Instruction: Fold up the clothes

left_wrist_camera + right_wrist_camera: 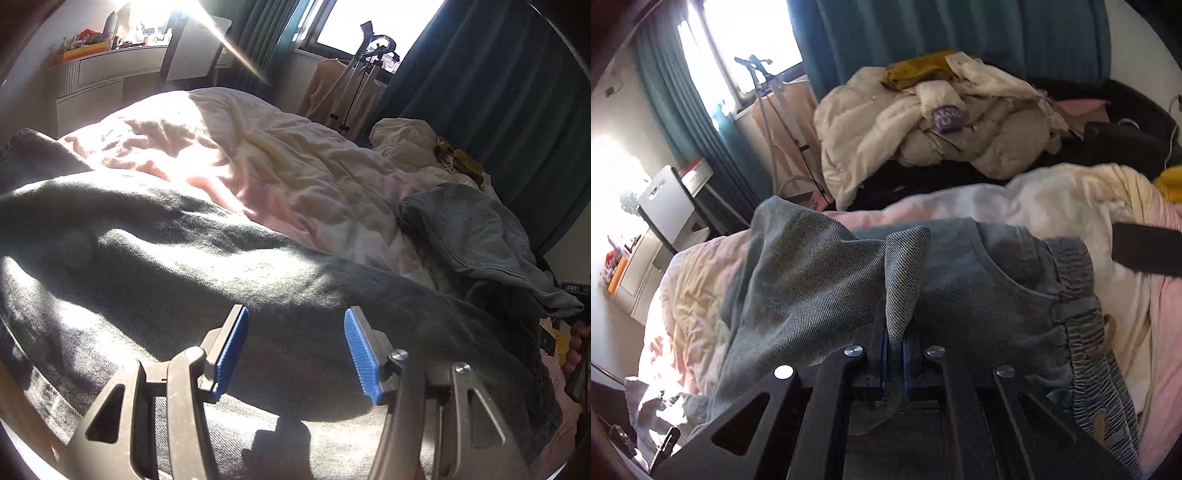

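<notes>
In the left wrist view, sun glare washes out the far left, where a white dresser [92,81] carries an orange box [85,51] of small items too blown out to identify. Below it, a dark grey garment [184,266] spreads across the bed, half in shadow, its left and lower edges cut off by the lens rim. The left gripper [293,350] hovers just above this dark cloth with its blue-padded fingers [232,350] spread wide apart, nothing between them. Beyond lies a rumpled pink and cream duvet [240,155]. Further right, the grey denim trousers [476,236] hang in a lifted bunch, and at the right edge part of a hand [576,347] shows, mostly hidden.

In the right wrist view, the left side is again overexposed near the window and teal curtain [665,103]. The right gripper [895,354] sits at centre with its fingers pressed together on a fold of the grey denim trousers [812,277]; the blue pads are nearly hidden by the cloth. The trousers drape over the gripper frame and onto the duvet [1034,199], with the elastic waistband [1086,332] to the right. Behind, a heap of cream bedding [923,122] holds a mustard cloth [916,70] and a small purple item I cannot make out. A dark strap-like shape [1145,251] is cut off at the right edge.
</notes>
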The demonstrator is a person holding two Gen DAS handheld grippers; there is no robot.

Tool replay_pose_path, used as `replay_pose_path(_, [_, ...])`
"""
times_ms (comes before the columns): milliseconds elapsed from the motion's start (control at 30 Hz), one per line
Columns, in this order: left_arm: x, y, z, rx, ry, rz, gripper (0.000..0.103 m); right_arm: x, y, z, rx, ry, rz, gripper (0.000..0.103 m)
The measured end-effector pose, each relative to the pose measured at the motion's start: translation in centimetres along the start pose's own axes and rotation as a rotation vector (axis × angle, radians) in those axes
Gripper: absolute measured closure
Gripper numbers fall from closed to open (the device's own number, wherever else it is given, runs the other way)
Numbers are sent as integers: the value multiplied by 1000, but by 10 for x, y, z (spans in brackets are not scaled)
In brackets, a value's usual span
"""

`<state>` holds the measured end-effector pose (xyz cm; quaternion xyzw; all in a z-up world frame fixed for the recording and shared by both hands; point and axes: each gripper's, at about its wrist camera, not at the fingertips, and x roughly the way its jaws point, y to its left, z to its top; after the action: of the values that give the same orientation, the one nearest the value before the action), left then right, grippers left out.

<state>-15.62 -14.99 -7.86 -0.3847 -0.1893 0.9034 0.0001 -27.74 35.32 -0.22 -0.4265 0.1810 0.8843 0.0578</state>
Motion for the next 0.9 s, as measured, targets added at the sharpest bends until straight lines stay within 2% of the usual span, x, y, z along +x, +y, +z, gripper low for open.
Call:
replay_pose_path(133, [3, -4, 0, -9, 4, -35, 47, 33, -47, -26, 94, 80, 6, 98])
replay_pose_path(233, [3, -6, 1, -19, 8, -67, 47, 43, -57, -39, 88, 77, 31, 95])
replay_pose_path(333, [0, -9, 0, -20, 10, -91, 47, 37, -60, -43, 84, 76, 58, 93])
replay_pose_path(400, [-3, -10, 0, -21, 11, -108, 47, 22, -62, -46, 92, 84, 39, 86])
replay_pose_path(500, [-7, -12, 0, -21, 10, -124, 47, -14, -66, -63, 136, 74, -13, 85])
replay_pose_path(700, [-27, -11, -3, -31, 0, -145, 47, -86, -57, -122, 145, 12, 19, 85])
replay_pose_path(800, [-36, -16, -6, -14, -8, -162, 47, -102, -53, -135, 167, 16, 68, 85])
replay_pose_path(900, [-34, -23, -5, -10, 5, -174, 47, -113, -43, -139, 142, -24, 84, 85])
